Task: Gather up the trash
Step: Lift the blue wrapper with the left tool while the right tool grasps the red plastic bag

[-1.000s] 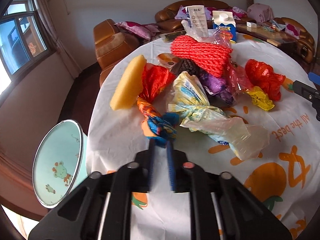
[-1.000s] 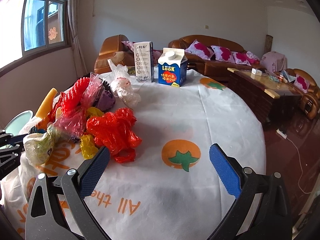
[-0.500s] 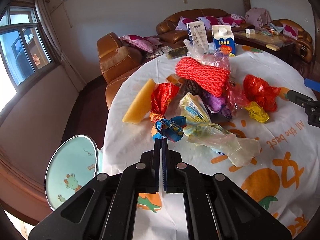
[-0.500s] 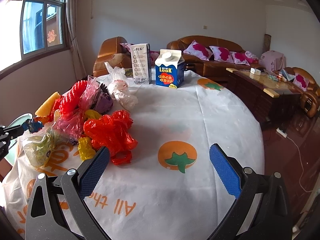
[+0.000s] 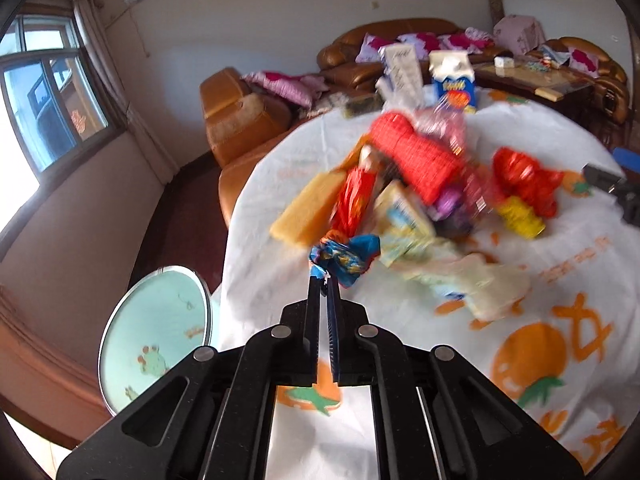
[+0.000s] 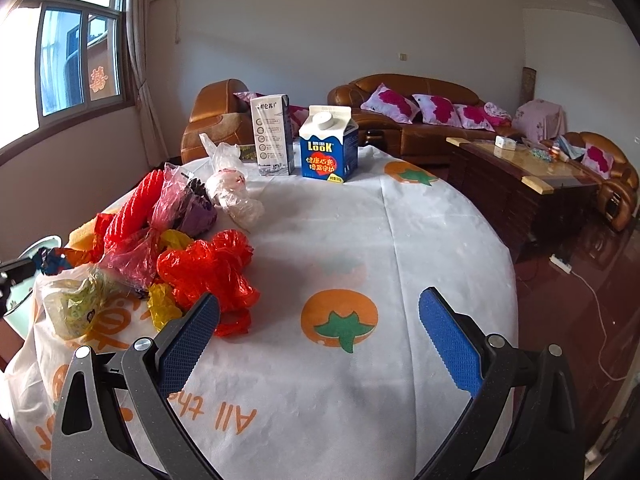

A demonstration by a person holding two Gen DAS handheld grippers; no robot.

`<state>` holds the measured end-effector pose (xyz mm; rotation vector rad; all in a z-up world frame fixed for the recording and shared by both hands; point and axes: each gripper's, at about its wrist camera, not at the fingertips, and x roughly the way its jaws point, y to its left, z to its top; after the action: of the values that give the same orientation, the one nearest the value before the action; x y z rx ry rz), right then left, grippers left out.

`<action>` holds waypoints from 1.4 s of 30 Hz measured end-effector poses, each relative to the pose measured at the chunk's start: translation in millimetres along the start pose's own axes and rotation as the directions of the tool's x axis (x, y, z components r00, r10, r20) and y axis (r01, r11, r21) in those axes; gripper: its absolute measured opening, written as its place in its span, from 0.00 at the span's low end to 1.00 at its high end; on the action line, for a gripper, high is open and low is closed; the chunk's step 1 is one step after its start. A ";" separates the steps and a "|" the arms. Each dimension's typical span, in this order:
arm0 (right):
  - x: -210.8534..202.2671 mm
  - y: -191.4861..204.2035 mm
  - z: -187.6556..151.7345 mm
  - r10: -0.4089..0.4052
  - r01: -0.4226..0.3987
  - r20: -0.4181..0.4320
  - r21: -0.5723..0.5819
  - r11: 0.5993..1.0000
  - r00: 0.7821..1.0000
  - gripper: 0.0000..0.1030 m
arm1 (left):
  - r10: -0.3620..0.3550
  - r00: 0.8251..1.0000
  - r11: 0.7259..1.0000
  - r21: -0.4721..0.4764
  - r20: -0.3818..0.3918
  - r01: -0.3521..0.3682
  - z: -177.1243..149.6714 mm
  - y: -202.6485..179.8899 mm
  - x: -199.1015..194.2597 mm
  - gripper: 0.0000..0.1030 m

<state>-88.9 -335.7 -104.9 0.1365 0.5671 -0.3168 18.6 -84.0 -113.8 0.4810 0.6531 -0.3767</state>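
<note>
Blue wrapper end [image 5: 346, 258] pinched in left tongs [image 5: 325, 280]; right tongs [image 6: 320, 320] gape wide, empty.

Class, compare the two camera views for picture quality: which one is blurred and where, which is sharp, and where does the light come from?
Left wrist view: the trash pile is smeared by motion blur, while the left hand-held gripper and the blue wrapper it pinches stay sharp. Right wrist view: crisp throughout, daylight from the window at left, straight lines bowed by the fisheye.
</note>
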 end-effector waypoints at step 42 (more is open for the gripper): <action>27.8 31.2 20.1 0.124 -0.131 -0.131 -0.039 0.991 0.984 0.76 | 0.035 0.996 0.998 -0.063 0.081 -0.030 15.7 26.8 -15.7 0.11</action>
<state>-46.2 -317.7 -102.1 0.1470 0.6897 -0.1704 27.4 -67.4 -84.5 0.4151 0.5744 -0.3428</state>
